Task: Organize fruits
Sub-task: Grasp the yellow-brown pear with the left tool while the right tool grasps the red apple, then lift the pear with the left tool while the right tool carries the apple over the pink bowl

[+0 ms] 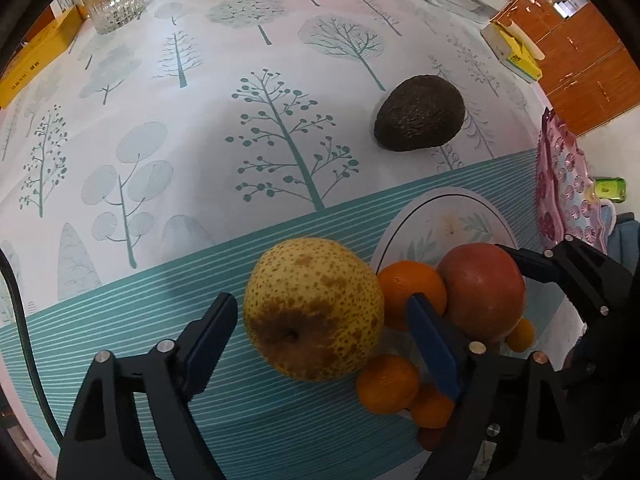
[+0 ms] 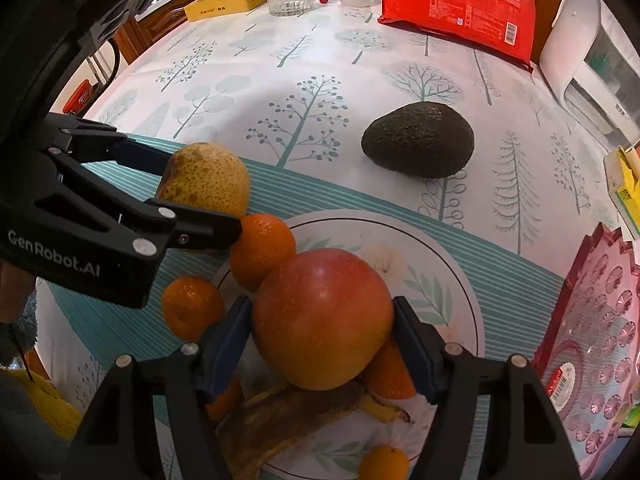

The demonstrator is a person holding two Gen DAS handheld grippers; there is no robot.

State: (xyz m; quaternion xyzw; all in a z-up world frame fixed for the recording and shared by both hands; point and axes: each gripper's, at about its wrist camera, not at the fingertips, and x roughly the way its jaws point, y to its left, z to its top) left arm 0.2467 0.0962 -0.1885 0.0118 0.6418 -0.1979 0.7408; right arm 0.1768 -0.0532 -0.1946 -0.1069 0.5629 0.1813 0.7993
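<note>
Mid-gathering onto plate [image 2: 460, 280]: left hand-held gripper [image 1: 320, 320] pinching pear [image 1: 314, 310], right hand-held gripper [image 2: 322, 320] pinching apple [image 2: 322, 318]; next, probably setting both down, then fetching avocado [image 2: 418, 144].

We record a speckled yellow pear [image 1: 314, 310] beside the white plate's [image 2: 460, 280] rim, a red apple [image 2: 322, 318] atop small oranges [image 2: 262, 250] and a browned banana [image 2: 288, 412] there, and a dark avocado [image 2: 418, 145] lying well apart on its side.
</note>
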